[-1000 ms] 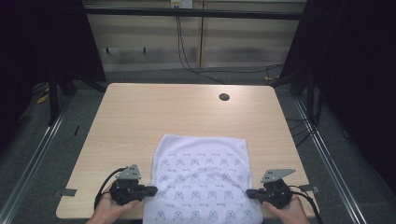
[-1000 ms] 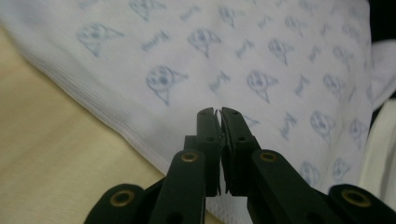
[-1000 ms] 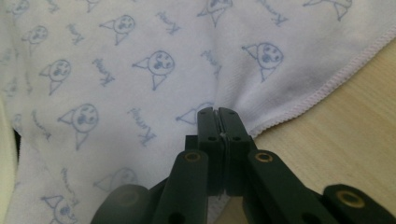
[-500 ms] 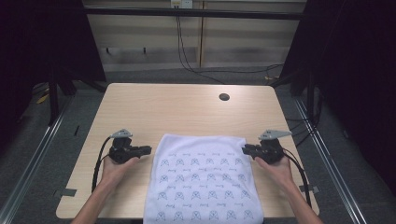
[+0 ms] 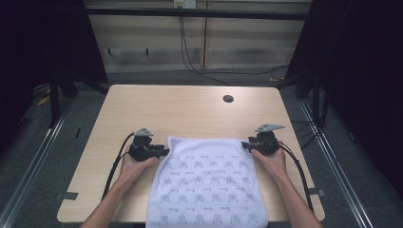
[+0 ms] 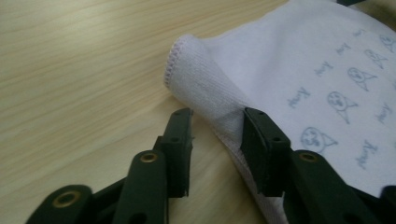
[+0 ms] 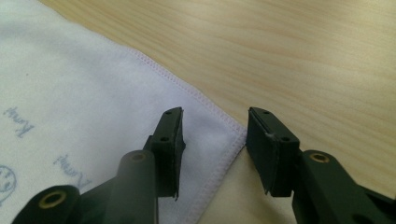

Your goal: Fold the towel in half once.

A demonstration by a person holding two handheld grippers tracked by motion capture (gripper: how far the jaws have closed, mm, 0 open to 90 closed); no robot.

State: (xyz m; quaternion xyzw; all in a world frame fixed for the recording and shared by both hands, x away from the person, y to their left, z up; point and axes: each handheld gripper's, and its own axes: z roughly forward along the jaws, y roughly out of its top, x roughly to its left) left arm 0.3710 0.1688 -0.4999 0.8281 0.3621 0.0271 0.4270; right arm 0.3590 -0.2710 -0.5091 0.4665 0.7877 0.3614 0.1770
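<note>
both grippers, left [image 5: 161, 152] and right [image 5: 247, 145], have just been opening their fingers, letting go the towel [image 5: 206, 183] corners between them; next comes pulling back from the surface [image 5: 180, 111].

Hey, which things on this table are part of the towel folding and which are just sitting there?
Part of the job:
- white printed towel
- left gripper, jaws just opening, towel's raised corner between them
- right gripper, jaws just opening at the other far corner

Just there:
- wooden table, the work surface
- round dark hole in the tabletop
- cables beyond the table
</note>
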